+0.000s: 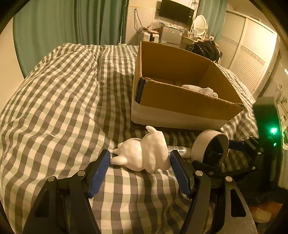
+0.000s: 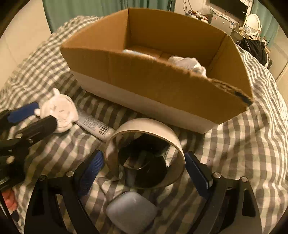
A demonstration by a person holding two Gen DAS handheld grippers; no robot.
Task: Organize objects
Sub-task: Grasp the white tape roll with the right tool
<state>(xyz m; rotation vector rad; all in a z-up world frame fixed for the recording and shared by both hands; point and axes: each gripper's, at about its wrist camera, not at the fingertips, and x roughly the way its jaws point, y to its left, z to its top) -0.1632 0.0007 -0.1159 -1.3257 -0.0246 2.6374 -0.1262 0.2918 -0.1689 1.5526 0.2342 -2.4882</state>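
Observation:
A white rabbit figurine (image 1: 144,153) lies on the checked bedspread between the blue pads of my left gripper (image 1: 139,158), which is open around it. The figurine also shows in the right wrist view (image 2: 59,111). A wide white tape roll (image 2: 145,154) stands between the pads of my right gripper (image 2: 144,172), which is open around it; the roll also shows in the left wrist view (image 1: 209,147). A white tube with a barcode (image 2: 95,126) lies between figurine and roll. An open cardboard box (image 1: 180,100) behind them holds white cloth (image 2: 189,64).
A grey-blue case (image 2: 131,210) lies on the bed just under my right gripper. Green curtains (image 1: 63,27), a wall TV (image 1: 176,10), a mirror and a black bag (image 1: 205,48) stand beyond the bed. The checked bedspread (image 1: 63,99) stretches left of the box.

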